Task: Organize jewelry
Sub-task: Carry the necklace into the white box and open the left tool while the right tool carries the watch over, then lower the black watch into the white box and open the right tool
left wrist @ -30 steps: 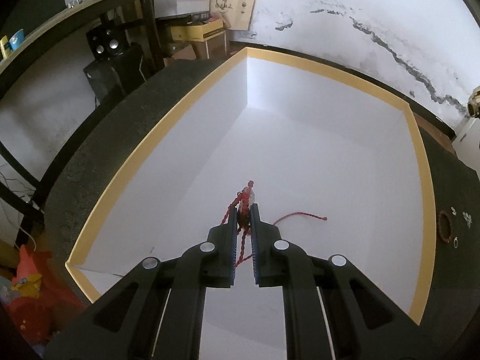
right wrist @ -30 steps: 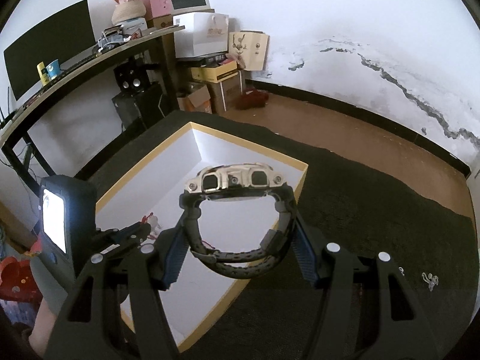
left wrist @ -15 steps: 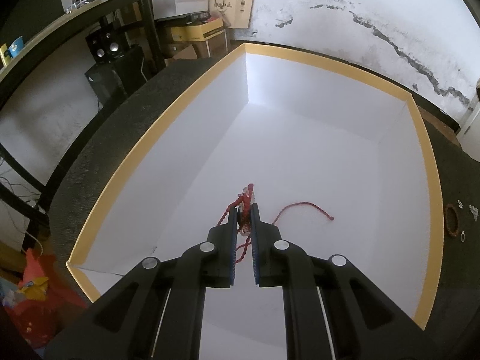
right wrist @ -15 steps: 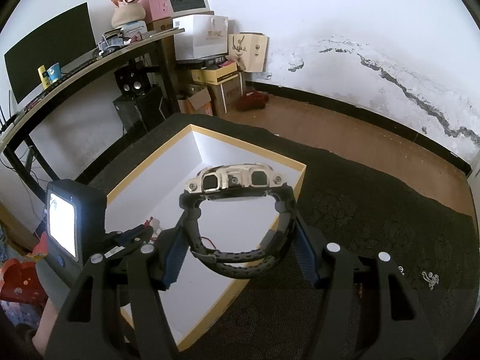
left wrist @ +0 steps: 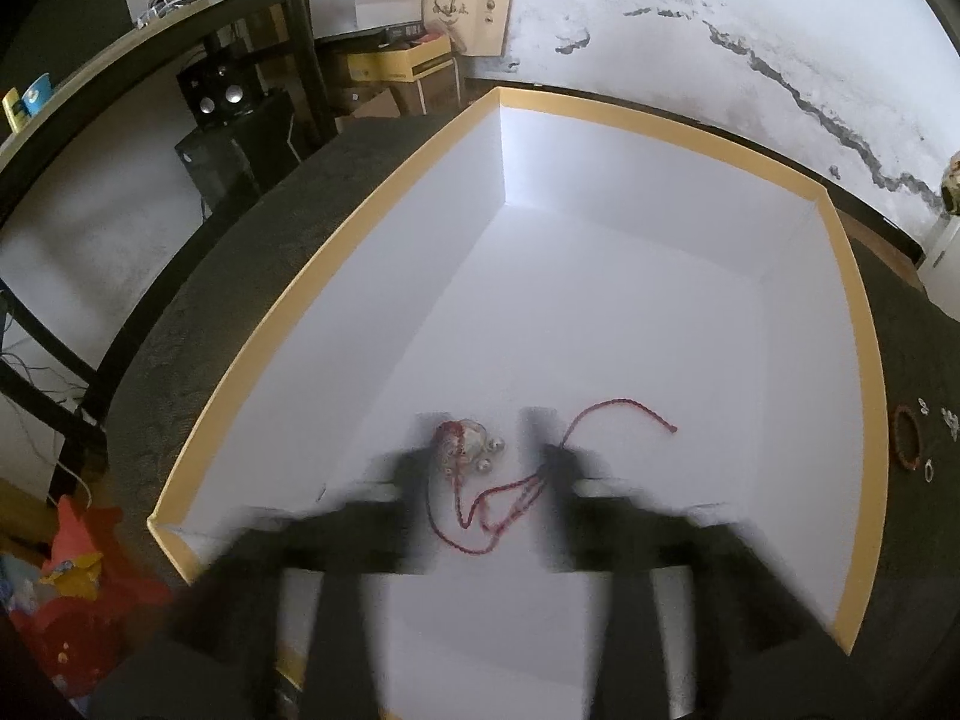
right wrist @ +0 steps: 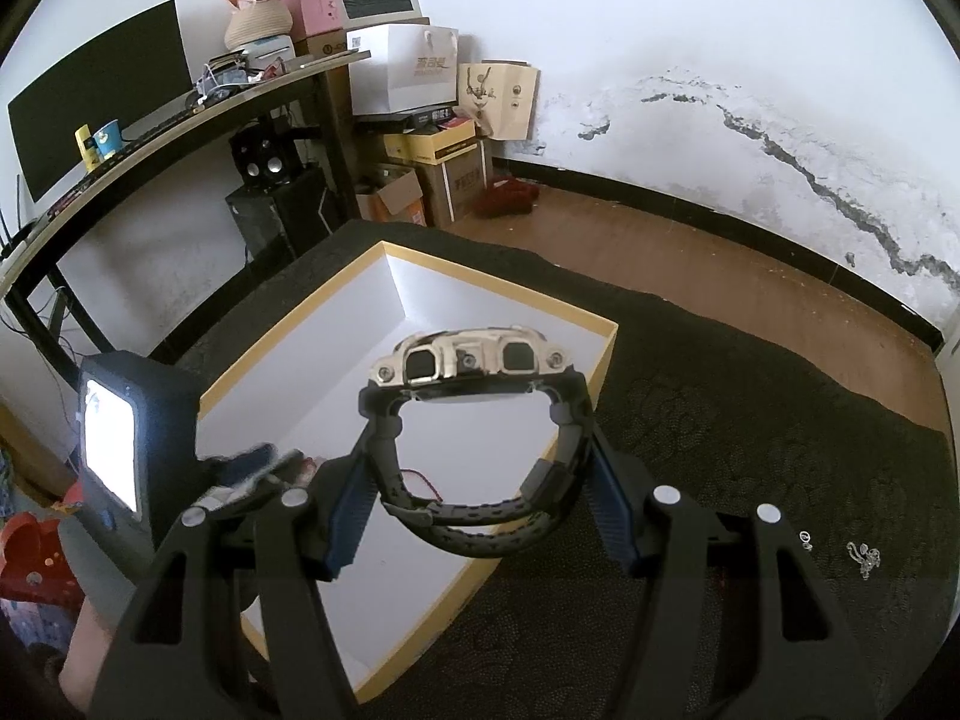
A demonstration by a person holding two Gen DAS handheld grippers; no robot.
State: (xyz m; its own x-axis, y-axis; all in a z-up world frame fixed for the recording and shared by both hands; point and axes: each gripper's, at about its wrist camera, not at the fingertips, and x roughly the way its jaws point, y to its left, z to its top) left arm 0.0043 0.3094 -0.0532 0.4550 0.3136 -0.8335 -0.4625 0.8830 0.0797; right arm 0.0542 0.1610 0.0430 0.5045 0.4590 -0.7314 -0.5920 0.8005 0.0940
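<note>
In the box point(left wrist: 690, 138), left gripper point(left wrist: 483, 468) opening, red cord point(left wrist: 480, 516) dropped

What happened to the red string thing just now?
The left gripper let go of the red cord bracelet: its jaws are opening, and the bracelet now lies loose on the floor of the white box. The right gripper stayed put, gripping the watch.

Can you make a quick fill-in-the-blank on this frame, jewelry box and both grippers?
1. The red cord necklace lies inside the white ____ with the yellow rim.
2. The right gripper is shut on a ____.
3. The left gripper's jaws are ____, the necklace lying loose between them.

Missing words: box; watch; opening
</note>
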